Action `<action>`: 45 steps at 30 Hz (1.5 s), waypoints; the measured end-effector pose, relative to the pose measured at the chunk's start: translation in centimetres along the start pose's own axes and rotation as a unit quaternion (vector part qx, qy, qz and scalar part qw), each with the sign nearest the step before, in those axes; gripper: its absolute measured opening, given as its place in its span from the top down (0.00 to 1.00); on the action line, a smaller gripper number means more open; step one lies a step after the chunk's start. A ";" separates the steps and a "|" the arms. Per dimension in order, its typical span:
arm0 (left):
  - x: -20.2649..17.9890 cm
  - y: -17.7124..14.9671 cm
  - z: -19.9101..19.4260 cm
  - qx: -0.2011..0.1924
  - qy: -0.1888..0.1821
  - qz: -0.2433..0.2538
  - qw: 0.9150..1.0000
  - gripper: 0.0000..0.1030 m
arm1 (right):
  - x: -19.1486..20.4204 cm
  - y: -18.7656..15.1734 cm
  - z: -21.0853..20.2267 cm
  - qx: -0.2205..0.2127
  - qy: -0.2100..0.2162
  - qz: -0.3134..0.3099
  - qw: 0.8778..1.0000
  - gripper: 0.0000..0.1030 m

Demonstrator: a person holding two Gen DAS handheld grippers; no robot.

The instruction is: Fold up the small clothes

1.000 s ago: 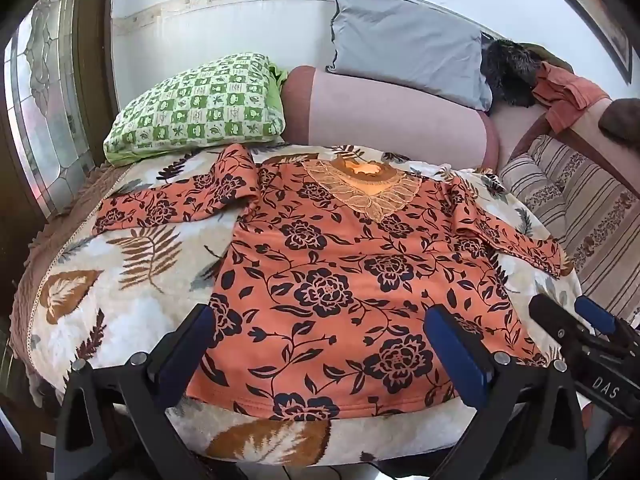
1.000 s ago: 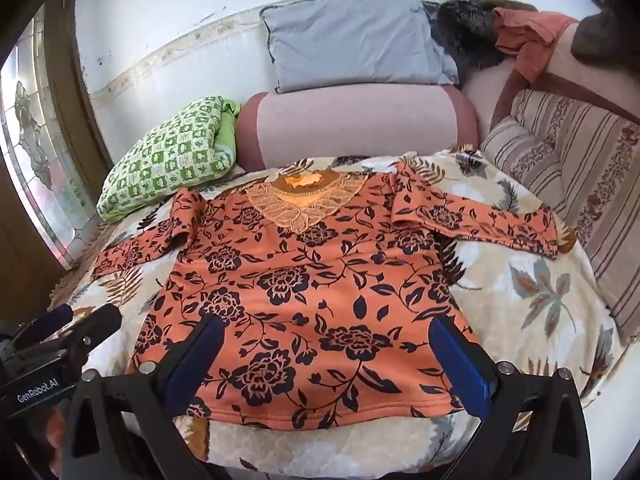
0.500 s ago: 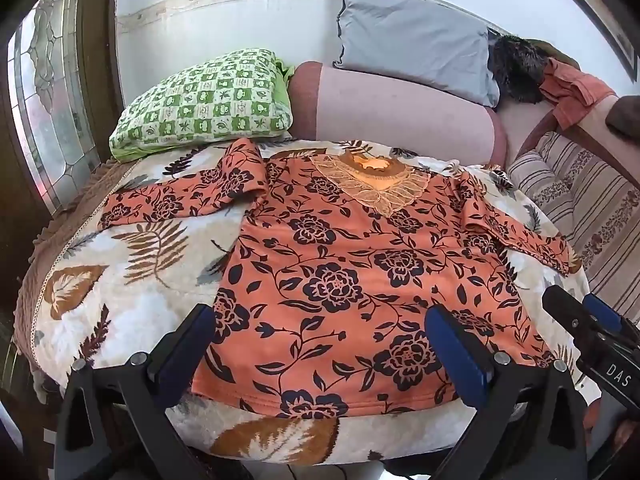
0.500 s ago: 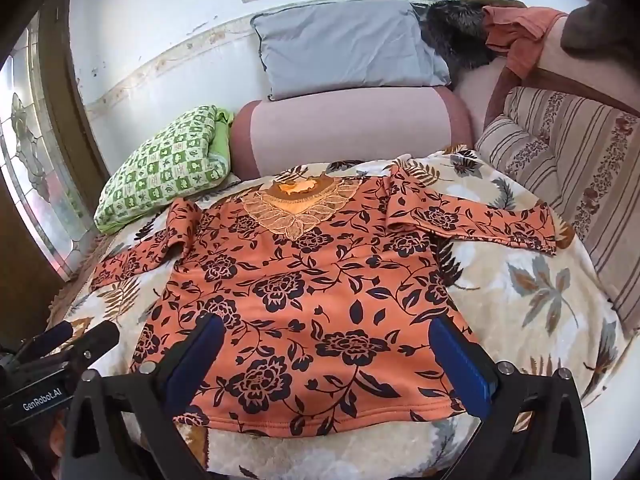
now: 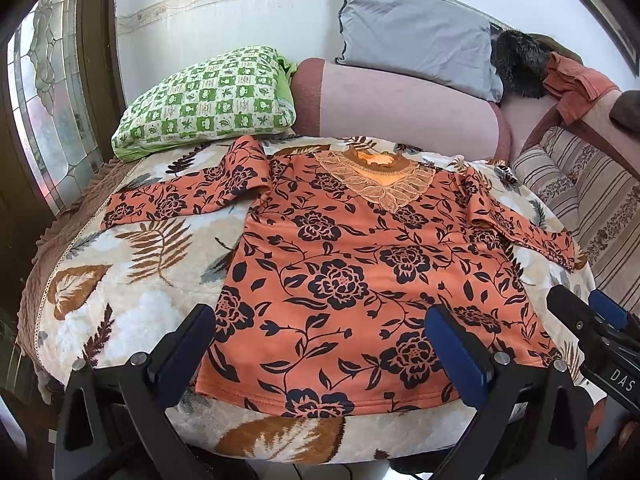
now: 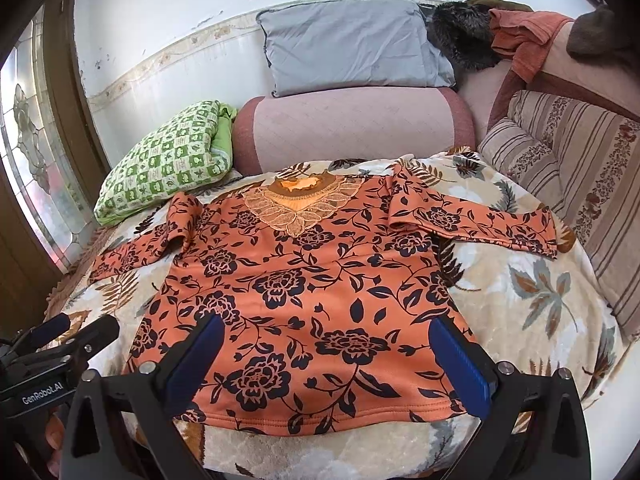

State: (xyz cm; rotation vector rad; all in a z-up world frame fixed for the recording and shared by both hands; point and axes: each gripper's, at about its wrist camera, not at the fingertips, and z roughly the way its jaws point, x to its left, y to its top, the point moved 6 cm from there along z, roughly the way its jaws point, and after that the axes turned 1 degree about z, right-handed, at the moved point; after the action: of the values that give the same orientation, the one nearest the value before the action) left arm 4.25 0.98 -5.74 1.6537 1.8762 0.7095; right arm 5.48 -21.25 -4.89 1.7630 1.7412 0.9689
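An orange long-sleeved top with dark flowers (image 5: 344,276) lies flat, front up, on a leaf-patterned blanket (image 5: 132,300), both sleeves spread sideways, lace collar at the far end. It also shows in the right wrist view (image 6: 312,296). My left gripper (image 5: 320,344) is open and empty, hovering above the hem near the bed's front edge. My right gripper (image 6: 324,356) is open and empty, also above the hem, a little to the right. Each gripper shows at the edge of the other's view: the right one (image 5: 592,320), the left one (image 6: 68,332).
A green checked pillow (image 5: 208,100) lies at the back left, a pink bolster (image 5: 400,108) and grey pillow (image 5: 416,36) behind the collar. Striped cushions (image 6: 560,176) and piled clothes (image 6: 516,36) are on the right. A window (image 5: 52,100) is at the left.
Both grippers have drawn slightly closer over the hem and tilted down a little. The top has not moved. Both grippers stay open.
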 end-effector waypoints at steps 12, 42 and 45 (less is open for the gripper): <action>0.0 0.0 -0.1 0.004 -0.002 -0.003 1.000 0.00 | 0.4 0.1 -0.1 0.000 0.003 -0.006 1.000 0.00; 0.0 0.2 0.4 0.006 -0.005 -0.010 1.000 0.00 | 0.6 0.4 0.3 0.001 0.001 -0.012 1.000 0.00; 0.0 0.2 0.4 0.005 -0.005 -0.011 1.000 0.00 | 0.7 0.3 0.4 0.002 0.001 -0.013 1.000 0.00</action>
State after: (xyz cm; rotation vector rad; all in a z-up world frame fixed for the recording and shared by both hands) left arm 4.69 1.06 -5.89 1.6386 1.8914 0.6828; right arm 5.97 -20.55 -4.78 1.7393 1.7639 0.9570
